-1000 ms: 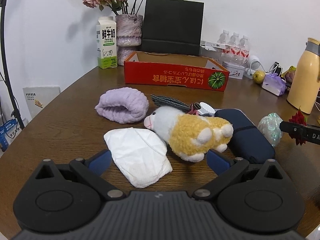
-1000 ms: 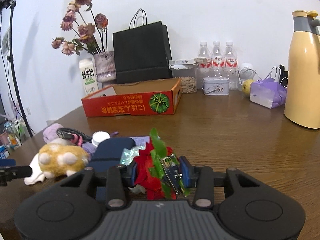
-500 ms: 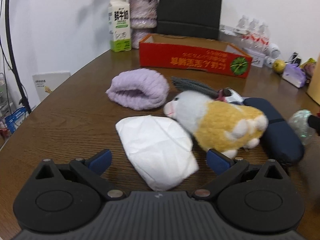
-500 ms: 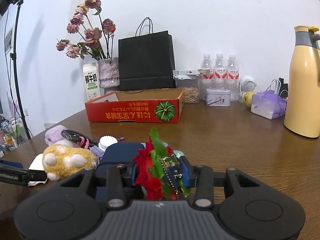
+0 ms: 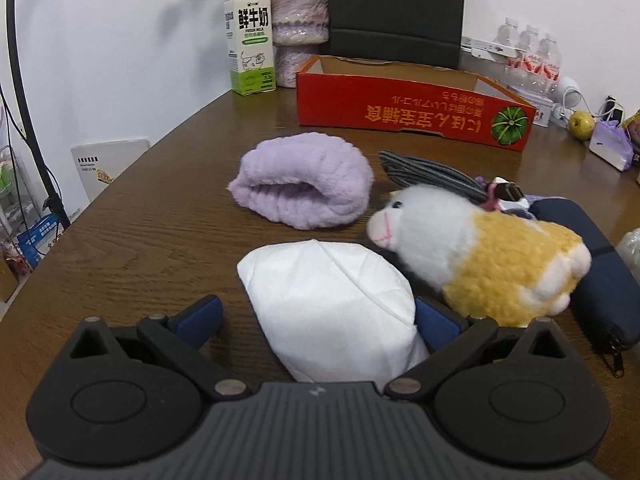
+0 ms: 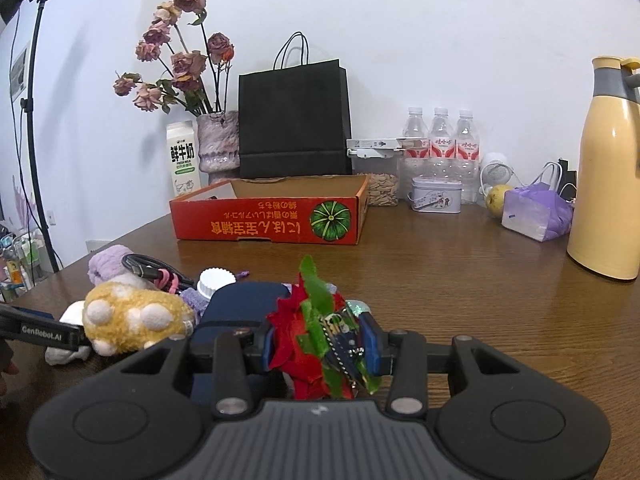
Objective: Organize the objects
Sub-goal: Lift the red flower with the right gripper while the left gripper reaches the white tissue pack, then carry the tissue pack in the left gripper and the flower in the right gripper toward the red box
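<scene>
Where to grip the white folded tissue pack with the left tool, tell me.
Take the flat white folded tissue pack across its narrow near end, coming low from the front. It already lies lengthwise between the open left tool, and the plush sheep toy crowds its right side.

The tissue (image 5: 332, 308) lies on the table (image 5: 160, 216) before the towel (image 5: 304, 184). The plush toy (image 5: 480, 256) lies right of the tissue. The box (image 5: 412, 112) stands behind them.

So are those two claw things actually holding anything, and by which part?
The right gripper is shut on a red fabric flower, around its petals and leaves. The left gripper is open, straddling a white pouch.
</scene>
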Demonstrator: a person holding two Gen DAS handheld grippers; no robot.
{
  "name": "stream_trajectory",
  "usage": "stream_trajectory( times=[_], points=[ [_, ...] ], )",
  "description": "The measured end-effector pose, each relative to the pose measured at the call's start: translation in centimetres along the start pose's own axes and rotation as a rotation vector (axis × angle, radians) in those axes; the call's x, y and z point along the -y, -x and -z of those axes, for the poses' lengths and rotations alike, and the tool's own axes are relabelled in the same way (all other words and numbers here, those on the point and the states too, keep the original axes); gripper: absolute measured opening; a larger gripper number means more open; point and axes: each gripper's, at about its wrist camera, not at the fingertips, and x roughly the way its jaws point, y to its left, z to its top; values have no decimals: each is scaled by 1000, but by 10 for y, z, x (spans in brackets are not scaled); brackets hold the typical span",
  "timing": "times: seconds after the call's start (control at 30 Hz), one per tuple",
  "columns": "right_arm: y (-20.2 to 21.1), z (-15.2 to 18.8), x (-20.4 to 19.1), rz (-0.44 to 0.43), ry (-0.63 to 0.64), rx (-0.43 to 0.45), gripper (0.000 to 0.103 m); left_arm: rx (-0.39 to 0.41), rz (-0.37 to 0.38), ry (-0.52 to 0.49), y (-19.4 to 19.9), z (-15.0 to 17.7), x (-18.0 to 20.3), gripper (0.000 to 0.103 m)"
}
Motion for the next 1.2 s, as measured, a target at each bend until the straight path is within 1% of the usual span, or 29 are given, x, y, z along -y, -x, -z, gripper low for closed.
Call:
stream_trajectory(
  times=[0.17, 0.27, 0.3, 0.37, 0.47, 0.67, 0.77, 0.93, 1.2],
  points=[
    [0, 0, 0, 3, 1, -2, 39, 9, 9, 7, 3, 2, -2, 102],
    [0, 0, -1, 5, 6, -2, 39, 32, 6, 26, 10, 6, -7, 86],
    [0, 0, -1, 6, 7, -3, 39, 42, 3, 26, 13, 7, -9, 78],
    [-1, 0, -2, 7, 10, -6, 39, 46, 19, 28, 16, 9, -13, 77],
    [-2, 0, -3, 12, 18, -12, 39, 47, 24, 34, 22, 11, -17, 71],
    [-1, 0, -5, 17, 23, -11, 39, 84, 56, 34, 34, 16, -22, 67],
    [0, 0, -6, 16, 27, -10, 39, 115, 64, 23, 45, 15, -22, 61],
    [-1, 0, -10, 4, 28, -8, 39, 172, 66, 12, 59, 10, -23, 60],
    [-2, -8, -17, -13, 39, 9, 39, 223, 91, 6, 69, 3, -20, 59]
  ],
)
